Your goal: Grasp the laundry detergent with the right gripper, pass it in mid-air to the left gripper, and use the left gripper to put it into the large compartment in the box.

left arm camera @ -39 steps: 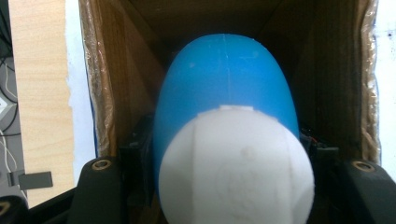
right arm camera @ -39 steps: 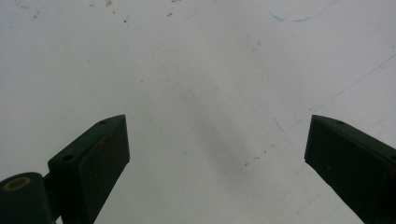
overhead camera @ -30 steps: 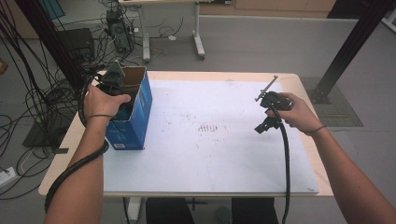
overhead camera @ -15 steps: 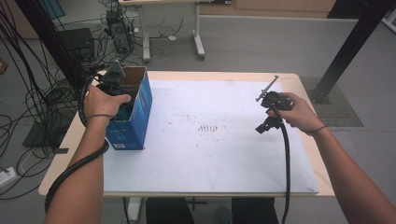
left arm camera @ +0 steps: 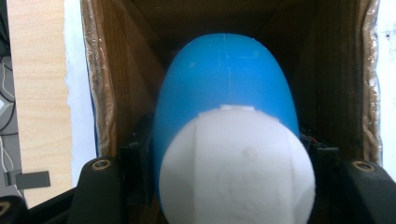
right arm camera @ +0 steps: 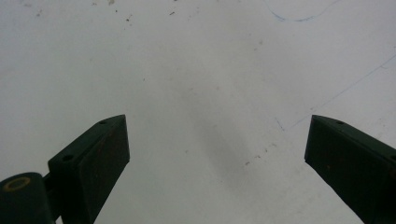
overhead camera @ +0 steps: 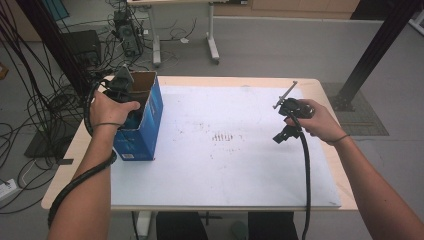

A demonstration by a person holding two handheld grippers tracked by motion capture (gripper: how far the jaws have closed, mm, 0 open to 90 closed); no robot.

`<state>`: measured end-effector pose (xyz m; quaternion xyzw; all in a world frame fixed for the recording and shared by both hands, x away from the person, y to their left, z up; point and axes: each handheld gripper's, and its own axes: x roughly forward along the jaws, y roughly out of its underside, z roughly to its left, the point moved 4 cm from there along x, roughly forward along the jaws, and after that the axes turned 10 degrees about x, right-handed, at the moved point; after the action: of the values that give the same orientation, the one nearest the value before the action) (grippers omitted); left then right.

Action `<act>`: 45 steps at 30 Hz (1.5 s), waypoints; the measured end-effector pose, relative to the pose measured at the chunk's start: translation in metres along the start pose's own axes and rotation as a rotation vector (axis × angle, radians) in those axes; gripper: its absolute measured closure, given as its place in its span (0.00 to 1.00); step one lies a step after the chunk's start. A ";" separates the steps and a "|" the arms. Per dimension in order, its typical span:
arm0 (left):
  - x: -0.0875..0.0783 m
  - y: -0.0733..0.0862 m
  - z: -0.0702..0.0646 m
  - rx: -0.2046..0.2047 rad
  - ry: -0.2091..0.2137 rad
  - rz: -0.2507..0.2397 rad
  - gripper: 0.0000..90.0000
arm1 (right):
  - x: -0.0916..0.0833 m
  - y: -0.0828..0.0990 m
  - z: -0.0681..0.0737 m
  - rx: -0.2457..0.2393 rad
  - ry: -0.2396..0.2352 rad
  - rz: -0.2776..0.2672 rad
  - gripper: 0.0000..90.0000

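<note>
Blue-and-white plastic egg (left arm camera: 231,154) clamped between the jaws of the left gripper (left arm camera: 231,186), held down inside an open blue cardboard box (overhead camera: 147,120) at the table's (overhead camera: 70,150) left edge. The right gripper (right arm camera: 217,154), its jaws spread wide and empty, hovers over the white sheet (overhead camera: 225,165) covering the tabletop
</note>
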<state>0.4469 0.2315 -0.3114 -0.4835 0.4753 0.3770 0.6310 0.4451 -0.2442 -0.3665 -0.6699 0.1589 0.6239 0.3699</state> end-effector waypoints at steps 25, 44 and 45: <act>0.000 0.002 0.001 -0.022 0.012 0.000 0.40 | -0.003 0.000 0.001 -0.010 0.010 0.000 0.07; -0.031 0.001 0.001 -0.022 0.025 -0.034 0.39 | -0.005 0.000 0.001 -0.006 0.015 0.003 0.07; -0.035 0.001 0.001 -0.019 0.019 -0.041 0.39 | -0.005 0.000 0.001 -0.009 0.016 0.002 0.07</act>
<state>0.4374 0.2323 -0.2778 -0.5028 0.4678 0.3638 0.6294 0.4434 -0.2450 -0.3618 -0.6762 0.1598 0.6197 0.3650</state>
